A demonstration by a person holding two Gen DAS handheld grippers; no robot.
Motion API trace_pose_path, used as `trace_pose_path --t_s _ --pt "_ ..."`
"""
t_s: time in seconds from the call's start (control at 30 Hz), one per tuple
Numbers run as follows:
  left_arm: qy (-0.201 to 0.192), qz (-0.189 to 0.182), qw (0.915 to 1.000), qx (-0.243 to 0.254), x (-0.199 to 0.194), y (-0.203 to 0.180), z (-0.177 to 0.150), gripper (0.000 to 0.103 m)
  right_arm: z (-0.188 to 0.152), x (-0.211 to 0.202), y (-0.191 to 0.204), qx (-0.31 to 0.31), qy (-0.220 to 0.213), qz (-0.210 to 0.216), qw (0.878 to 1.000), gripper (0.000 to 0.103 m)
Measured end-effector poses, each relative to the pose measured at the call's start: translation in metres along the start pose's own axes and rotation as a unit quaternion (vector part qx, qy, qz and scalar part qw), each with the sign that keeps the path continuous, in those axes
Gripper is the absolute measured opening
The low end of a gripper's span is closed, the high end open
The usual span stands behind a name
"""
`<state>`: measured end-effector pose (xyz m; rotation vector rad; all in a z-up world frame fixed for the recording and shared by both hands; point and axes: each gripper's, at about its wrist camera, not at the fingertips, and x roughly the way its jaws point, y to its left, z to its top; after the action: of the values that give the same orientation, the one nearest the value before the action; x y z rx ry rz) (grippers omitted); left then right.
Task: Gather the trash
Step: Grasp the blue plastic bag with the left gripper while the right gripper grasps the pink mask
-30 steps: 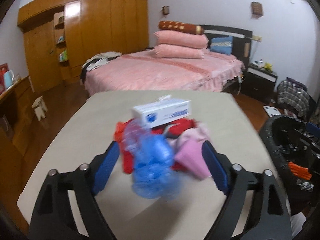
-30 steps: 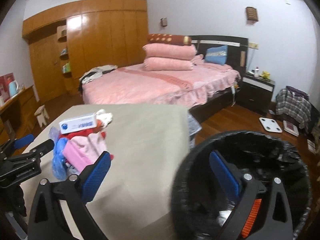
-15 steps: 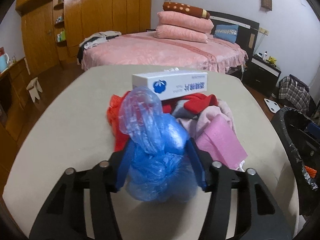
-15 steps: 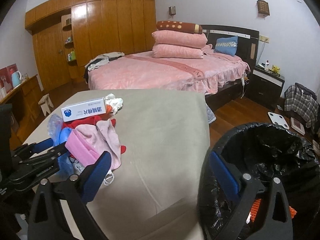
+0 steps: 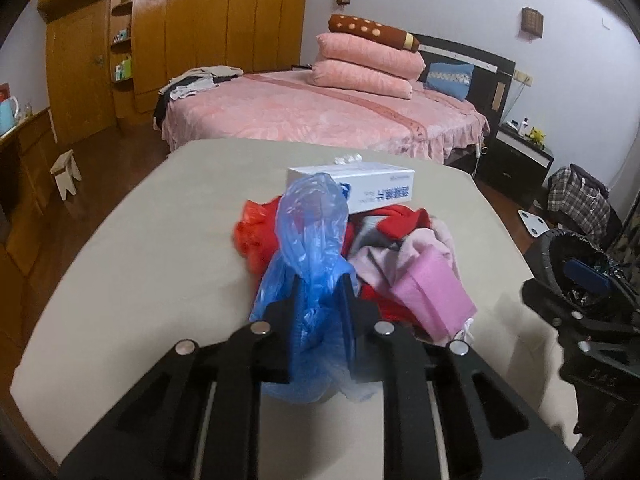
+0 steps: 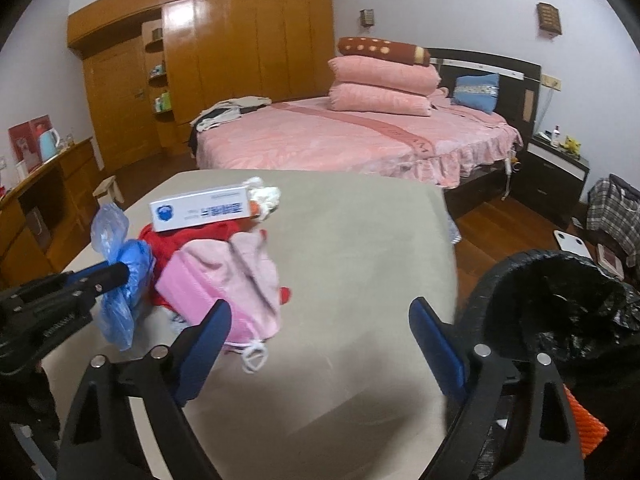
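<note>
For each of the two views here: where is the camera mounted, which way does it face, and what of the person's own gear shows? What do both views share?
Left wrist: on the left gripper, angled down across the table toward the bed; its fingers have just been closing and pinch the blue plastic bag; the right gripper shows at the right edge.
Right wrist: on the right gripper, open over the table beside the black-lined bin; the left gripper shows at left.
Shared: bag, white box, pink cloth, bed.

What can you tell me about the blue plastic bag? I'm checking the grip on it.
The blue plastic bag is thin, see-through and crumpled, bunched at the middle where the left tool, whose jaws have just been closing, pinches it. Its upper end stands puffed above the fingers, its lower end spreads on the table. It lies against the near-left side of the trash pile.
</note>
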<state>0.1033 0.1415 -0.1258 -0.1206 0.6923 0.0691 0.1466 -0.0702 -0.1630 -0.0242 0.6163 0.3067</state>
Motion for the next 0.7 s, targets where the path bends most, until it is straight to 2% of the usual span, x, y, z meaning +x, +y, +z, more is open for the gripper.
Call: trace_pose_path --t_s 0.47,0.57,0.63,0.67,0.7 --pt "0.015 0.022 0.9995 -0.019 0.002 0.026 -0.009 0.016 0.0 0.047 0.052 -0.055 0.038 0.027 0.997 0.087" --pt "0.014 0.024 0.9994 -0.023 0.003 0.029 -0.008 0.016 -0.001 0.056 0.055 -0.062 0.061 0.045 0.995 0.07" --pt "0.014 0.024 0.9993 -0.023 0.004 0.031 -0.008 0.016 -0.002 0.058 0.058 -0.064 0.072 0.065 0.993 0.049" --pt "0.015 0.023 0.9993 -0.023 0.005 0.031 -0.008 0.016 -0.003 0.057 0.06 -0.066 0.075 0.073 0.992 0.044" --pt "0.014 0.024 0.9994 -0.023 0.005 0.031 -0.008 0.016 -0.003 0.055 0.061 -0.069 0.076 0.075 0.992 0.034"
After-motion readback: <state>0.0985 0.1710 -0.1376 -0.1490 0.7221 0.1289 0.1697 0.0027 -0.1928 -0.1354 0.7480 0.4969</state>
